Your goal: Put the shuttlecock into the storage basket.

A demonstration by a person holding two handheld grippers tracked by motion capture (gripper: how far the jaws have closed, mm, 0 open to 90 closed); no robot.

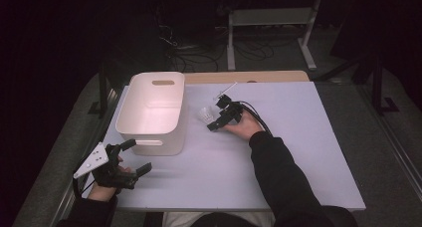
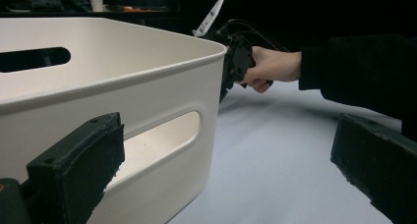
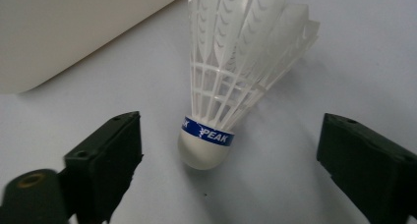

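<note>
Now, starting at the left of the high view, the left gripper (image 1: 133, 160) is resting at about eight o'clock on the white table (image 1: 308, 152), held in the person's left hand (image 1: 107, 187), with its jaws standing wide apart and nothing between them. In the left gripper view those jaws are framing the near wall of the white bin (image 2: 162, 111), whose slot handle is facing the camera. The bin (image 1: 149, 132) is sitting just past that gripper, at roughly ten o'clock on the table. Moving rightward, the shuttlecock (image 1: 205, 115) is lying on the table just beside the bin's right wall, near the middle of the surface. In the right gripper view the shuttlecock (image 3: 231, 86) is lying on its side with its long axis running from six towards one o'clock, its rounded cork nose pointing at the camera and its white feather skirt fanning away. The right gripper (image 1: 213, 126), in the right hand (image 1: 244, 127), is straddling it; the jaws are standing fairly wide, clear of the cork on both sides.
</note>
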